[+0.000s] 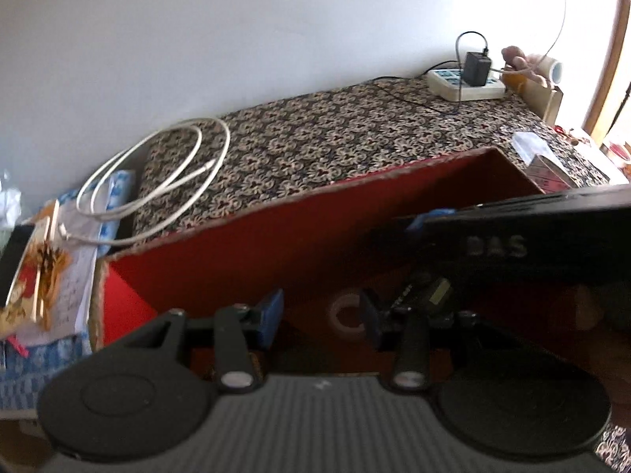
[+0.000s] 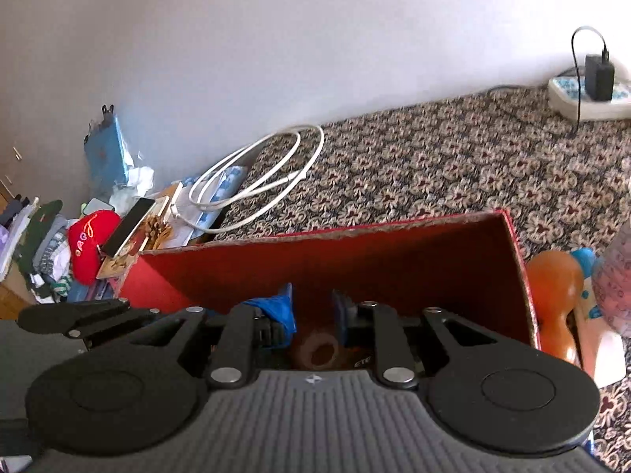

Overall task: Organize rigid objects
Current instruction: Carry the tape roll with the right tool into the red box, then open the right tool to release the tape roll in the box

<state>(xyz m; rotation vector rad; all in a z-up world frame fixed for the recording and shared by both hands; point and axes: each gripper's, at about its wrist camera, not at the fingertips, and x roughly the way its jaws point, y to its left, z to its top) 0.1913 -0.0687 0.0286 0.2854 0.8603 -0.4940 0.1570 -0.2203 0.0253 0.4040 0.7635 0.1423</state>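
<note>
A red cardboard box (image 1: 276, 232) stands open on a patterned cloth; it also shows in the right wrist view (image 2: 355, 252). My left gripper (image 1: 321, 317) is open over the box, above a roll of tape (image 1: 347, 315) and a dark small object (image 1: 426, 295) on the box floor. My right gripper (image 2: 313, 315) is open inside the box, just above the tape roll (image 2: 317, 351). The right gripper's black body (image 1: 524, 232) crosses the left wrist view at the right. Neither gripper holds anything.
A coiled white cable (image 1: 157, 181) lies left of the box, beside papers and a card (image 1: 43, 276). A power strip with a black charger (image 1: 469, 79) sits by the wall. An orange bottle (image 2: 556, 299) and other items stand right of the box (image 2: 615, 276).
</note>
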